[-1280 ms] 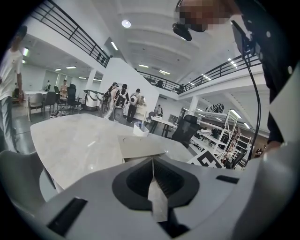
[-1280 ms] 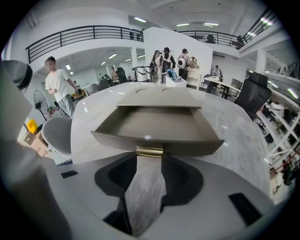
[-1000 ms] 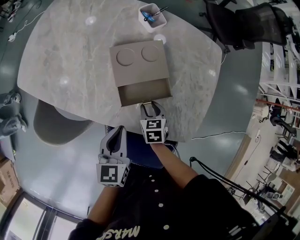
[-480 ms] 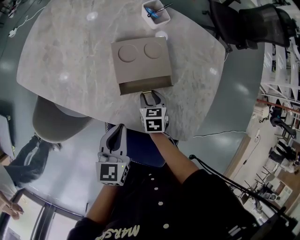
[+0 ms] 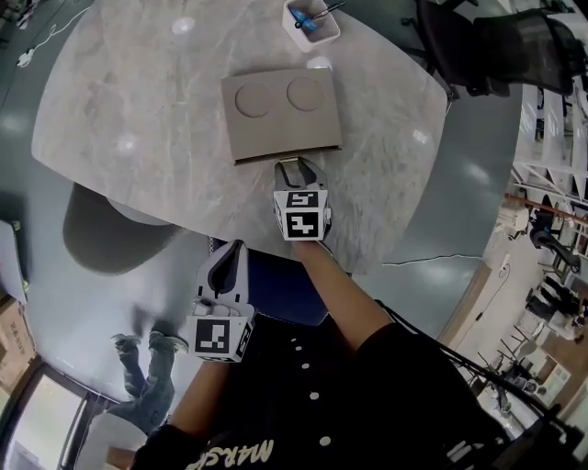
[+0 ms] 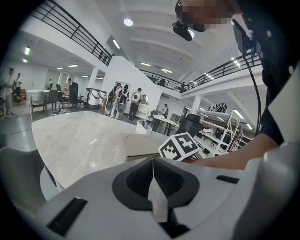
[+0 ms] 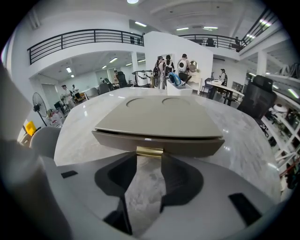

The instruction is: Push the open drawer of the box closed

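A flat beige box (image 5: 280, 110) with two round dimples on its lid lies on the marble table (image 5: 138, 83). Its drawer (image 5: 287, 154) shows only as a thin strip at the near side. In the right gripper view the drawer front (image 7: 187, 143) sits almost flush under the lid. The gold handle (image 7: 150, 151) fills the gap between my right gripper's (image 7: 150, 157) fingertips. In the head view my right gripper (image 5: 292, 166) touches the drawer front. Off the table's near edge, my left gripper (image 5: 235, 248) hangs shut and empty, its jaws (image 6: 153, 165) pressed together.
A white cup (image 5: 310, 20) with blue pens stands at the table's far edge behind the box. A grey chair (image 5: 106, 229) sits by the table's left side and a blue seat (image 5: 276, 289) lies below my arms. A person's legs (image 5: 147, 367) show on the floor.
My right gripper has moved toward the box, and the drawer has slid from wide open to nearly flush. The left gripper has stayed put.
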The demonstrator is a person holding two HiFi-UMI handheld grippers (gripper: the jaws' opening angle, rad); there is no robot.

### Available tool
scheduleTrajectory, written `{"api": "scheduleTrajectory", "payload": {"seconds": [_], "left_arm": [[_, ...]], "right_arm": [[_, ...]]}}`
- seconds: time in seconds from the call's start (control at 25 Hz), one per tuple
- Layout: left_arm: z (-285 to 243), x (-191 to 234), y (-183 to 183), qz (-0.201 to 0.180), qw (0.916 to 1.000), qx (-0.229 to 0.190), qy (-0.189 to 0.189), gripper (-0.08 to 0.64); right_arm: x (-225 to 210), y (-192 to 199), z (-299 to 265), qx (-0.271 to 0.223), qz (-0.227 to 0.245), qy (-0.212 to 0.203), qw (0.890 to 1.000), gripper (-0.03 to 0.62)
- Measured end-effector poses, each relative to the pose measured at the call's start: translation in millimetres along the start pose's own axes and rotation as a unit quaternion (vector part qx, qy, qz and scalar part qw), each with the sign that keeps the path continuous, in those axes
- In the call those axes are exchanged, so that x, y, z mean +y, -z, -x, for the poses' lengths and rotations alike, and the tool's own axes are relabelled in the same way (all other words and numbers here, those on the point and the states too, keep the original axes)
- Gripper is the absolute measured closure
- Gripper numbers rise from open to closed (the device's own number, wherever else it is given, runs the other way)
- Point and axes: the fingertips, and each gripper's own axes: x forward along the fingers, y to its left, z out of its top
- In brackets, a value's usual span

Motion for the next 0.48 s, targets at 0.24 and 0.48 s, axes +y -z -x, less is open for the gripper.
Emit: {"api": "scheduleTrajectory", "payload": {"seconds": [0.24,0.48], "left_arm": [[-1.5,2.6,0.3,0.004,1.0,0.001,-0.001,0.543],[-1.5,7.6,2.2,0.005,1.0,0.004,-0.006,0.543]], "right_arm": [[-2.2,-5.1,-8.5,-0.006,0.004,-0.002,1.0,0.433],[-2.4,-7.3,-11.5,-0.008,0.008,-0.002,1.0,0.433]]}}
